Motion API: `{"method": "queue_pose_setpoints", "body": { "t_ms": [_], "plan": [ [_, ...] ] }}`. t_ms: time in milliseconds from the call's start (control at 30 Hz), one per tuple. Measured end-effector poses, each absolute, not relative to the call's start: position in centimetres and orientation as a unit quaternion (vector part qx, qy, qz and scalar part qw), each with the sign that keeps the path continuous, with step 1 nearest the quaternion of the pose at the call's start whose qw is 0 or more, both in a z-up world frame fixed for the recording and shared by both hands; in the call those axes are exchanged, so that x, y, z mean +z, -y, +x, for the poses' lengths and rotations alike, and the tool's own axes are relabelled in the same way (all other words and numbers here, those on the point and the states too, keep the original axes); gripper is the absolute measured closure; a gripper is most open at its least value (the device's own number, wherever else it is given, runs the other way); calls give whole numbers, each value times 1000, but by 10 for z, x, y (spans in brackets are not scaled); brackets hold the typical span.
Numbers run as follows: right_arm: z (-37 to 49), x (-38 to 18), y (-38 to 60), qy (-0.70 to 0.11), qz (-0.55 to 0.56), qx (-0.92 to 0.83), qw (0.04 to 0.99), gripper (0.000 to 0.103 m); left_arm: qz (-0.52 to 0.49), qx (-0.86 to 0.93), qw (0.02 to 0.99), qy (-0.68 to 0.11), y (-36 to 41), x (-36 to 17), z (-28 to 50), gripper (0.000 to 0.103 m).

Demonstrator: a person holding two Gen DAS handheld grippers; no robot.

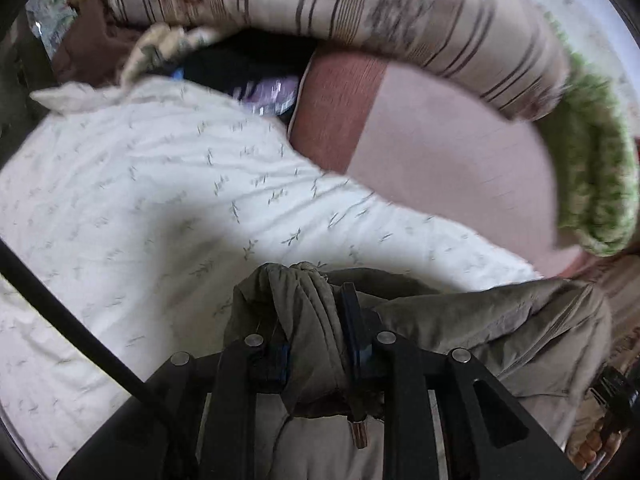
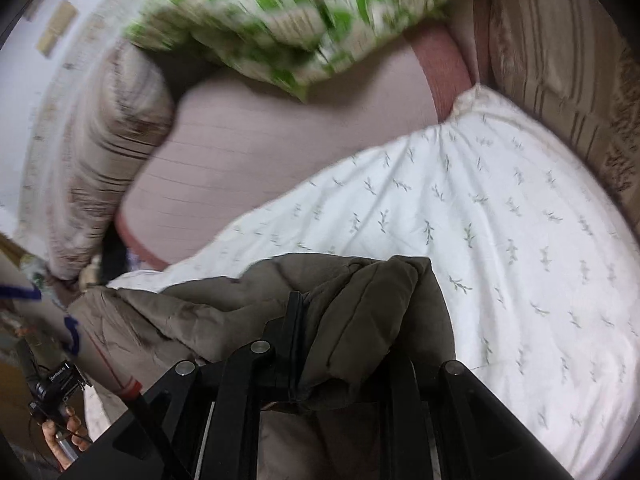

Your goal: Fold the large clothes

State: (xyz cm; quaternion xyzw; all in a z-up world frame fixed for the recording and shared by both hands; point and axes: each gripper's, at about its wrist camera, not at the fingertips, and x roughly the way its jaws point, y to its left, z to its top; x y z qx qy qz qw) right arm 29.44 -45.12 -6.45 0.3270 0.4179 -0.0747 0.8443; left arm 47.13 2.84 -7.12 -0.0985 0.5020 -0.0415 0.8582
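An olive-grey padded jacket (image 1: 480, 320) is stretched between both grippers over a white leaf-print sheet (image 1: 160, 200) on a bed. In the left wrist view my left gripper (image 1: 316, 332) is shut on a bunched fold of the jacket. In the right wrist view my right gripper (image 2: 344, 332) is shut on another bunched edge of the jacket (image 2: 200, 312), and cloth hides its right finger. The garment hangs down between the two grips. The white sheet (image 2: 480, 220) lies just beyond the fingers. Both views are blurred.
A pink bedsheet (image 1: 440, 160) lies beyond the white sheet. Striped pillows (image 1: 360, 0) and a green patterned cushion (image 1: 592, 168) line the far side; the cushion (image 2: 300, 12) sits at the top of the right wrist view. A hand (image 2: 60, 436) holds the other gripper's handle at the lower left.
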Motion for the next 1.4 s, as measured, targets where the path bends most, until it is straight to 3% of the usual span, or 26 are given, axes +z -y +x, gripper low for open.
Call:
{"method": "queue_pose_setpoints", "body": {
  "t_ms": [200,267,367,433,467,533,800,900,1033,1133,1267,1400],
  "plan": [
    [319,-107,457,-423,359,-85,828,83,-145,-47,838,-524,-35,-106,482,78],
    [317,-108,457,-417,369,-86,826,82,-145,-58,842,-516,-37,-93,475,75],
    [304,-97,462,-392,393,-74,829,74,-162,-83,857,-481,-49,-59,457,60],
    [291,-84,465,-368,411,-63,832,59,-179,-96,866,-457,-59,-36,444,36],
    [287,-79,465,-360,415,-60,834,34,-185,-93,872,-444,-63,-23,437,32],
    [273,-59,462,-336,397,-86,850,12,-193,-94,879,-426,-69,-1,425,29],
    [235,8,397,-334,262,-81,902,12,-136,-95,897,-409,-77,40,341,29],
    [227,13,342,-349,186,-48,917,18,-107,-93,901,-411,-83,32,296,29],
    [236,-1,266,-366,90,-9,926,21,-79,-59,932,-349,-91,10,220,28],
    [262,-20,237,-373,66,-12,925,21,-79,-34,957,-276,-93,-5,190,20],
    [325,-54,229,-387,75,-61,917,21,-50,-33,971,-230,-88,-25,194,20],
    [388,-92,239,-411,76,-100,903,14,-43,-39,972,-228,-94,-43,205,20]
  ]
}}
